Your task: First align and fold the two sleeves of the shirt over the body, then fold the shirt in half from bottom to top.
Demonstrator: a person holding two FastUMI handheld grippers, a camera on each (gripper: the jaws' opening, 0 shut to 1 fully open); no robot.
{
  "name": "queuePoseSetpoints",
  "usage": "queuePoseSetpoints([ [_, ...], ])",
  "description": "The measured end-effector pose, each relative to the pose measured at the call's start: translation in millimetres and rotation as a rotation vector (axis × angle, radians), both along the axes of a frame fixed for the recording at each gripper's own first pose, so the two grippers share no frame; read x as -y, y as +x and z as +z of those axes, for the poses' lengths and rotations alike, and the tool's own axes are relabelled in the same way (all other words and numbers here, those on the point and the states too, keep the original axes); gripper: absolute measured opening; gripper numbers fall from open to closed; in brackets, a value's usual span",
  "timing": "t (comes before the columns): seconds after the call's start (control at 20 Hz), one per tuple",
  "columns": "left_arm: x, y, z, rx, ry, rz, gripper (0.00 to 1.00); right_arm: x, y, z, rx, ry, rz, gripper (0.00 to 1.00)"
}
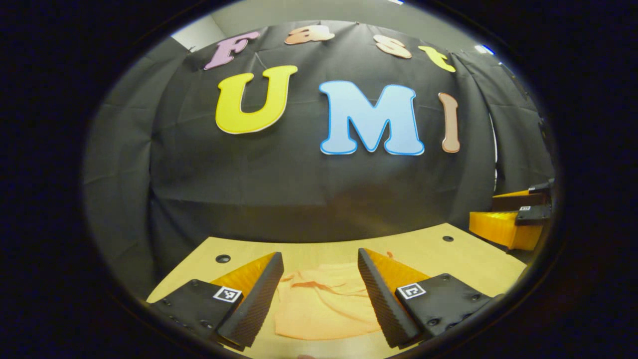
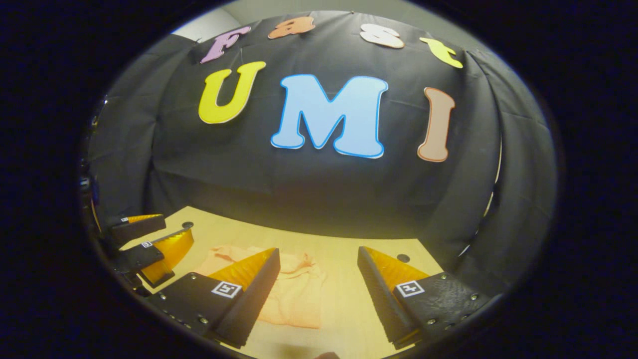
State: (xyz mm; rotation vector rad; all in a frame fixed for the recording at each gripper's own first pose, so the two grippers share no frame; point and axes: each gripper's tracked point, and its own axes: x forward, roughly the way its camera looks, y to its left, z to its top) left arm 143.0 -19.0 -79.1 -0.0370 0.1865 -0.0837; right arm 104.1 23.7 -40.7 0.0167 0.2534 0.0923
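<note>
Two grippers hung spread wide and empty as we faced the shirt [image 1: 324,304], a rumpled heap low in both frames on the table [image 1: 448,254]. Soft, light cloth, we judged; best pinched at a sleeve edge.

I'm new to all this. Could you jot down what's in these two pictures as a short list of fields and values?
Surface: pale wooden table with small dark holes
Garment: orange shirt, lying rumpled on the table
Left gripper: open, above the shirt, not touching it
Right gripper: open, holding nothing; shirt lies by its left finger
Backdrop: black cloth wall
Folding: too little of the shirt shows to judge
</note>
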Motion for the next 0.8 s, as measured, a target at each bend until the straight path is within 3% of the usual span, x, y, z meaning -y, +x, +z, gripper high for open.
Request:
queuePoseSetpoints([
  [0.3,15,-55,27,0.047,-0.028,0.054,0.97,13,-50,11,0.065,-0.021,0.054,0.97],
  [0.8,10,-115,43,0.063,-0.007,0.061,0.97,15,-96,31,0.138,-0.056,0.048,0.96],
])
